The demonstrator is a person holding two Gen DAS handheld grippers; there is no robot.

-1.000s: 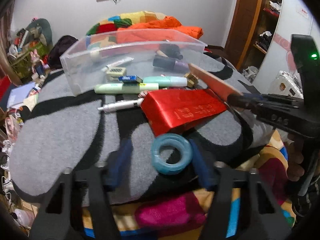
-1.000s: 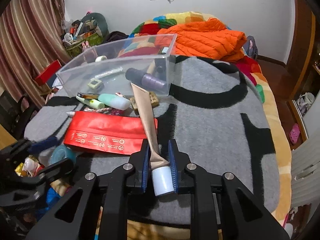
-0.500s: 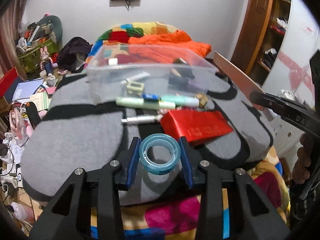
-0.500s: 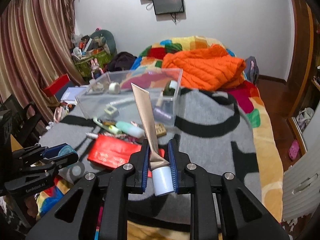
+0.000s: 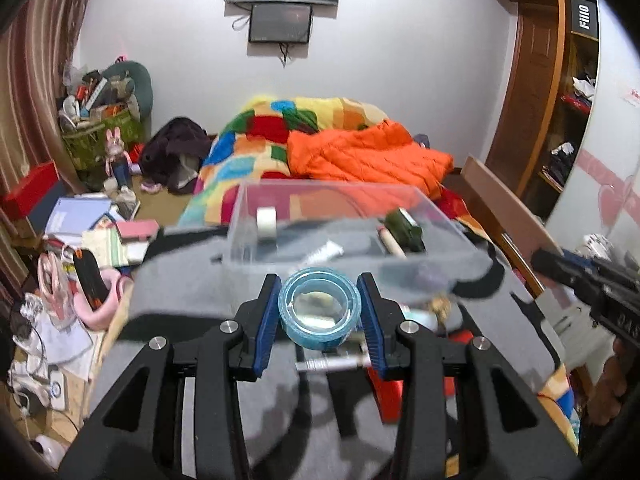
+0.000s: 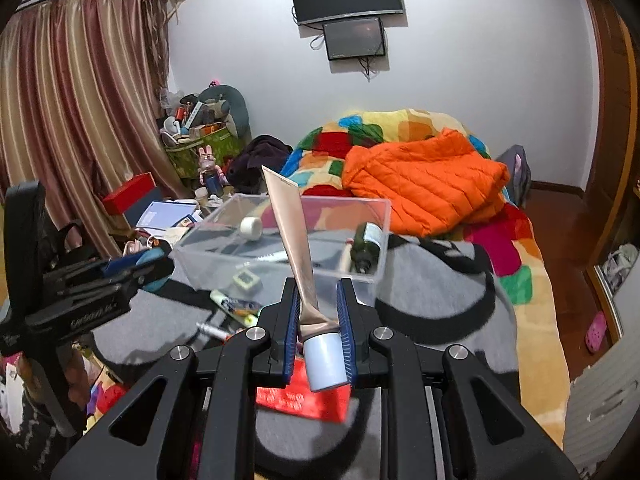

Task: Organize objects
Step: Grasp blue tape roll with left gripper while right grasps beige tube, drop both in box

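Now blue tape roll [image 5: 319, 312] clenched between left jaws, beige tube [image 6: 298, 256] upright, grasped in right jaws.

left hand-held gripper [image 5: 319, 312] closed onto blue tape roll [image 5: 320, 313], lifted off blanket, tube [image 6: 298, 256] raised too

A black box [image 5: 584, 23] high on the wooden shelf unit [image 5: 536, 92] read "FiiO". Lettering on the red packet [image 6: 304, 400] was illegible.
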